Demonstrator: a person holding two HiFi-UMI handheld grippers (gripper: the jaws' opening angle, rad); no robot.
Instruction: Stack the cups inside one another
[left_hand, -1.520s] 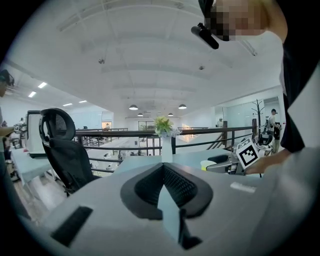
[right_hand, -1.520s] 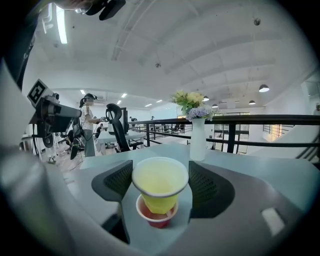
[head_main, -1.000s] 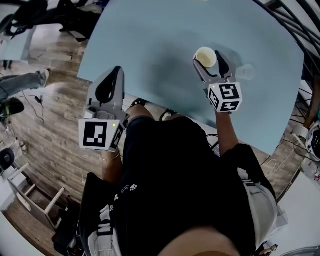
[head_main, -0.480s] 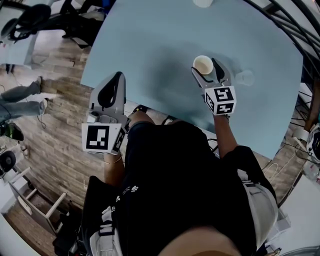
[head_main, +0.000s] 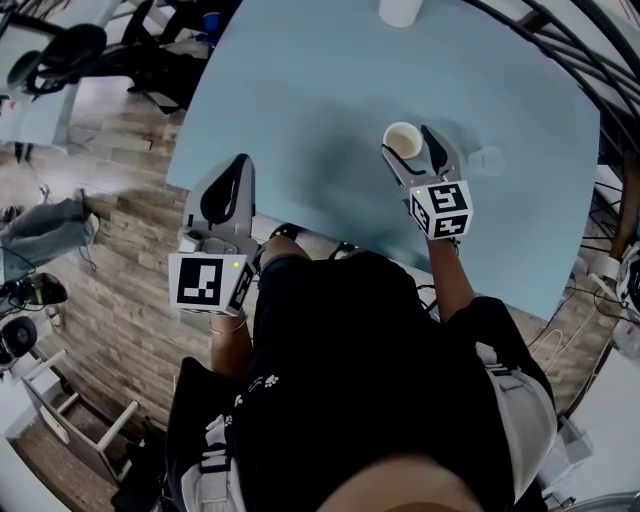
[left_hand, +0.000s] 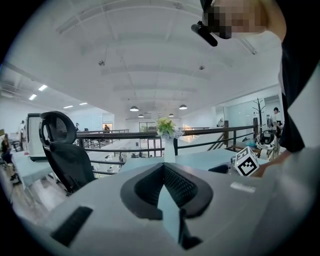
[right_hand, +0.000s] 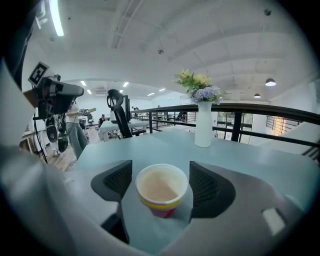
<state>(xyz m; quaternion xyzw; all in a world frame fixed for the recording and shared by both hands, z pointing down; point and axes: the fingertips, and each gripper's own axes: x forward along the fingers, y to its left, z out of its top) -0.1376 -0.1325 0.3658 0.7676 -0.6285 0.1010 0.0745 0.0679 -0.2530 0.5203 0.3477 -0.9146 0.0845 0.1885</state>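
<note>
The setting was an open-plan loft office with a railing behind; the work surface was a pale blue tabletop (head_main: 320, 90), bare apart from a few items. A paper cup (right_hand: 162, 189), pink at the base with a yellow band, stood upright towards the near right part of the tabletop. The right hand-held gripper (head_main: 410, 146) had its jaws spread to either side of the cup's rim, with slim gaps apparent on both sides; no clamping was evident. A second, translucent cup (head_main: 487, 160) stood just beside that gripper, nearer the right edge. A white vase (right_hand: 203, 124) of flowers stood at the far edge. The left hand-held gripper (head_main: 238, 166) hung off the near left edge, jaws closed together on nothing. Over the preceding second the vase had entered the head view, while the right hand-held gripper, paper cup and translucent cup kept nearly the same relation. Assessment: no stacking progress was recorded; the grasp remained to be completed.
</note>
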